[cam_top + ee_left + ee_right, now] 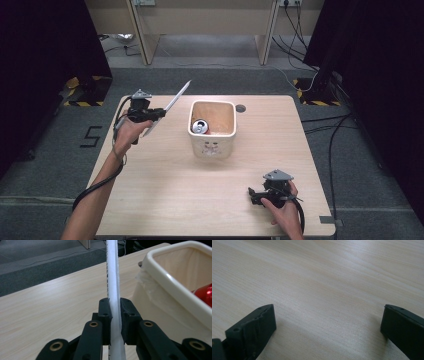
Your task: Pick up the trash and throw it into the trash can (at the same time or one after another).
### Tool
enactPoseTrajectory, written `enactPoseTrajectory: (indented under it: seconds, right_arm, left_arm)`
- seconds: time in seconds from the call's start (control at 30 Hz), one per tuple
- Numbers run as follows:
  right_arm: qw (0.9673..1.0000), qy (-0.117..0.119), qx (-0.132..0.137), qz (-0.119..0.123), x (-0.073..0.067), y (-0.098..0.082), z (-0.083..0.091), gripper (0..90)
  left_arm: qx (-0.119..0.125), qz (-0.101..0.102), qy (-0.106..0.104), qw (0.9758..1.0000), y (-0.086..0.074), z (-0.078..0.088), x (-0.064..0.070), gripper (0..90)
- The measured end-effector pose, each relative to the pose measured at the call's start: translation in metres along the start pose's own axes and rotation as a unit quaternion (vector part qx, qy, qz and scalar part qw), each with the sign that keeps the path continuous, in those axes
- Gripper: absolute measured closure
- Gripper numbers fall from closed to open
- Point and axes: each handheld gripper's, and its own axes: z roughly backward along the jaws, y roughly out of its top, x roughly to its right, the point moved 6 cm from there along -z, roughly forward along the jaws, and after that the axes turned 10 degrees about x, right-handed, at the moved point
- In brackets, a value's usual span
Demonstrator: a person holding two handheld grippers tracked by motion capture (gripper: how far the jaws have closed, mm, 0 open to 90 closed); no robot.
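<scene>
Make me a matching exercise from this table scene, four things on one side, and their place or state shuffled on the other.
1. white strip
2. red can
3. right gripper
4. bin

a. jaws wide apart, nothing between them
b. stands at the middle of the table
c. clamped in the left gripper
d. lies inside the bin

Pairs: 1-c, 2-d, 3-a, 4-b

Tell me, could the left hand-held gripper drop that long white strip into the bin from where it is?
Probably yes. The left hand-held gripper holds the white strip in the air just beside the bin, whose top is open, with nothing between them.
</scene>
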Motion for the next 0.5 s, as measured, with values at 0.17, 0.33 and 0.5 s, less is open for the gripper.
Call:
enactPoseTrajectory:
  seconds: [0.17,0.33,0.5]
  right_arm:
    - [1.0,0.0,0.0,0.0,0.0,0.0,0.0,0.3]
    - [1.0,0.0,0.0,0.0,0.0,0.0,0.0,0.3]
    - [1.0,0.0,0.0,0.0,0.0,0.0,0.0,0.3]
  left_arm:
    - [0.009,-0.009,-0.014,0.9998,0.014,0.001,0.012,79.3]
    - [0.018,-0.017,-0.028,0.9993,0.028,0.0,0.027,79.3]
    - [0.021,-0.031,-0.04,0.9985,0.04,-0.004,0.043,79.3]
